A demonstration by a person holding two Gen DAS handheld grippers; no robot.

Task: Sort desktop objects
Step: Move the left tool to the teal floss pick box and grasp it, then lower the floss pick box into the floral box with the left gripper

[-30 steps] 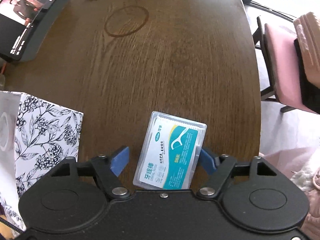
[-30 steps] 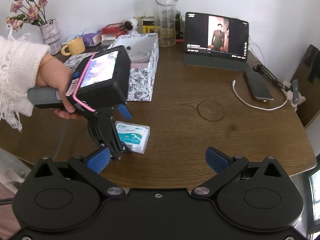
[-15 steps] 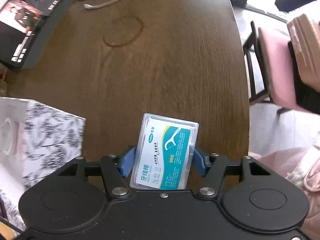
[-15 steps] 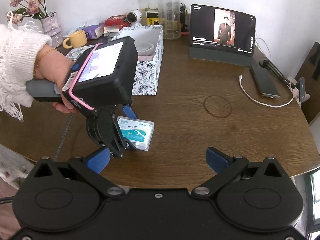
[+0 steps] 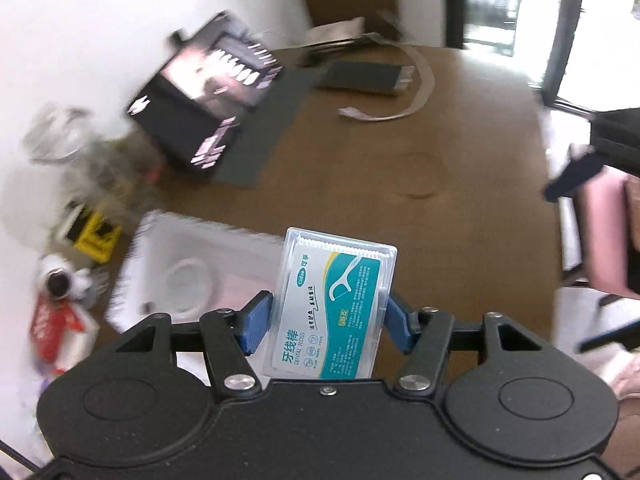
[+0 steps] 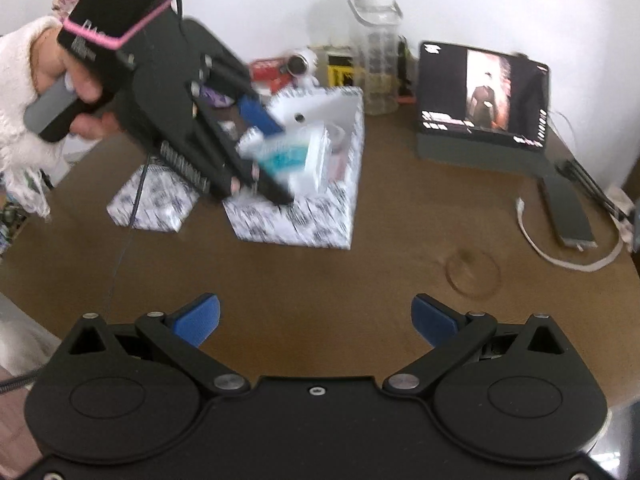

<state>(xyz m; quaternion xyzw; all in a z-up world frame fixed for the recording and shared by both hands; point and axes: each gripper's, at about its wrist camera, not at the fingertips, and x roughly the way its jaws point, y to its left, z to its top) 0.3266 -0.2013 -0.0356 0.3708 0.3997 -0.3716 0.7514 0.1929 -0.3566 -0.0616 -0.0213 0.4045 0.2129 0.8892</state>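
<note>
My left gripper is shut on a clear dental floss box with a teal and white label, its blue pads pressing both long sides. The box hangs in the air above the open black-and-white patterned box. In the right wrist view the left gripper appears blurred, carrying the floss box over the patterned box, gripped by a hand in a white sleeve. My right gripper is open and empty above the wooden table.
A tablet plays video at the back right, with a phone and white cable beside it. A clear water bottle, small camera and packets stand along the wall. The patterned lid lies left of the box. A pink chair stands off the table.
The left gripper closed on the floss box, lifted it off the table and carried it up and over the patterned box. The right gripper shifted slightly and stayed open.
</note>
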